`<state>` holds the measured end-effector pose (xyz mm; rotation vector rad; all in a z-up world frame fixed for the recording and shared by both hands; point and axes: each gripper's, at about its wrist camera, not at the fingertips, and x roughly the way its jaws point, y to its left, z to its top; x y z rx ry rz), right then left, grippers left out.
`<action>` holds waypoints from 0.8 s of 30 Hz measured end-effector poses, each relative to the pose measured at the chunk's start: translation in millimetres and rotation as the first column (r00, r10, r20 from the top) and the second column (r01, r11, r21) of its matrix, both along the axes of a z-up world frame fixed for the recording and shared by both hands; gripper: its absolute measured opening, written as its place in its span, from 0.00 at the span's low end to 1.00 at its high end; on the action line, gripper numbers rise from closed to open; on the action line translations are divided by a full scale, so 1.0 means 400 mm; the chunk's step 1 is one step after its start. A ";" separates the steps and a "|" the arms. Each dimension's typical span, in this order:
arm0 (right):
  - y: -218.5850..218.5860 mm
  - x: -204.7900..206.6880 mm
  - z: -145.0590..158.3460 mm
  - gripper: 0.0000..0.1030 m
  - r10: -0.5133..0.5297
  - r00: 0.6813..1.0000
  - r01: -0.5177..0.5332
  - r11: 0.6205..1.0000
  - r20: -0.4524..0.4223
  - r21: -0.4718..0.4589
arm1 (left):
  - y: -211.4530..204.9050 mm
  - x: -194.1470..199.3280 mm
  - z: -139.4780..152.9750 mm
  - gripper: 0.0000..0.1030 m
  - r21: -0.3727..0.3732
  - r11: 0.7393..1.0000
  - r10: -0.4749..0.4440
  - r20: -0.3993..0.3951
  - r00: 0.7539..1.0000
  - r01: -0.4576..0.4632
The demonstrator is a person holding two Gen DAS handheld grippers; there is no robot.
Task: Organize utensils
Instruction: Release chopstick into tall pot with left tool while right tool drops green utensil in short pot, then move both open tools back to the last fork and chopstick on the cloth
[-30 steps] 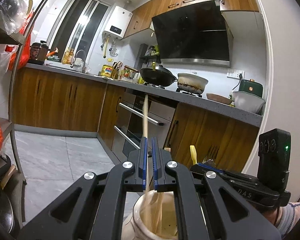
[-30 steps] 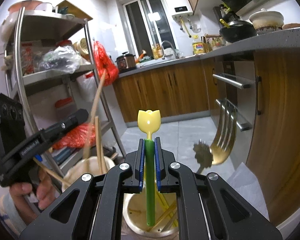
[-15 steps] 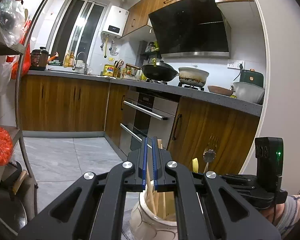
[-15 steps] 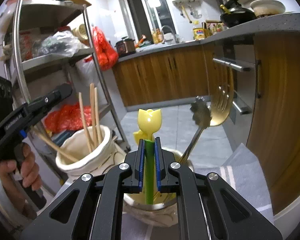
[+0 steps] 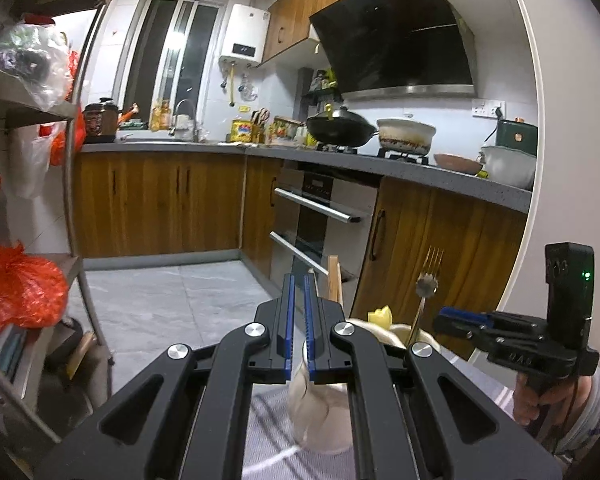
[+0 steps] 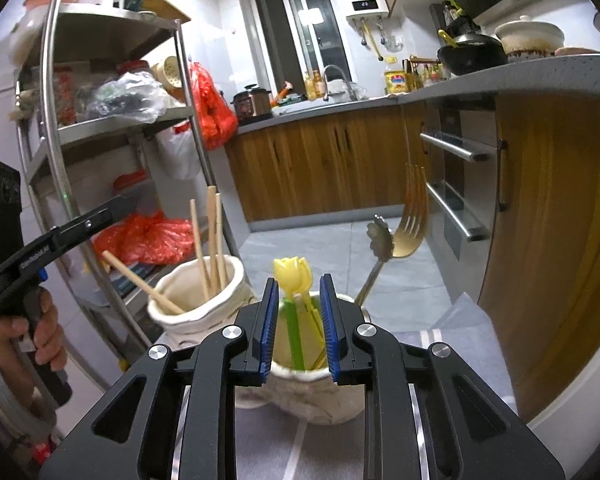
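Two cream ceramic jars stand side by side on a striped cloth. The left jar [image 6: 188, 304] holds several wooden chopsticks [image 6: 212, 236]. The right jar [image 6: 320, 396] holds a green-stemmed utensil with a yellow tulip top [image 6: 293, 274], a gold fork [image 6: 410, 232] and a flower-ended handle [image 6: 380, 238]. My right gripper [image 6: 298, 292] sits just behind that jar with its jaws opening; the tulip utensil stands between the pads, untouched. My left gripper [image 5: 297, 292] is shut and empty over the chopstick jar [image 5: 320, 412], with the chopsticks [image 5: 334, 280] just right of its tips.
A steel shelf rack [image 6: 52, 120] with red bags stands at the left. Wooden cabinets and an oven [image 5: 320, 208] run along the far side and right. The striped cloth [image 6: 460, 344] reaches the table's right edge. A hand [image 6: 40, 332] holds the left gripper.
The left gripper released a chopstick into its jar and drew back. The right gripper set the tulip utensil into the other jar, pulled back, and its jaws parted off the stem.
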<state>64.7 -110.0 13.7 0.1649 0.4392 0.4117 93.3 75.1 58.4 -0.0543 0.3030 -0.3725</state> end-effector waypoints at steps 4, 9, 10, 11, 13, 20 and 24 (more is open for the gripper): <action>-0.007 -0.035 0.009 0.22 -0.003 1.000 0.003 1.000 0.005 -0.022 | 0.003 -0.042 -0.001 0.04 0.015 1.000 0.022 -0.038 0.999 -0.022; -0.021 -0.073 0.019 0.22 0.000 1.000 0.000 0.999 0.006 -0.034 | -0.010 -0.085 -0.017 0.04 0.041 0.999 0.032 -0.069 0.997 -0.030; -0.026 -0.080 0.019 0.22 -0.001 1.000 0.001 0.999 0.005 -0.035 | -0.011 -0.094 -0.023 0.04 0.042 0.999 0.031 -0.078 0.996 -0.028; -0.030 -0.086 0.019 0.23 -0.001 1.000 0.001 0.999 0.003 -0.034 | -0.012 -0.102 -0.029 0.04 0.039 0.999 0.029 -0.085 0.996 -0.025; -0.041 -0.100 0.021 0.30 -0.006 1.000 0.006 0.999 0.004 -0.031 | -0.018 -0.116 -0.039 0.04 0.029 0.999 0.022 -0.100 0.995 -0.019; -0.088 -0.136 0.022 0.82 -0.012 1.000 0.012 1.000 0.003 -0.015 | -0.041 -0.161 -0.069 0.82 0.028 0.999 0.049 -0.142 0.989 -0.046; -0.117 -0.154 0.024 0.95 -0.054 0.999 0.054 0.998 0.002 -0.036 | -0.044 -0.173 -0.081 0.91 -0.008 0.999 0.046 -0.182 0.982 -0.049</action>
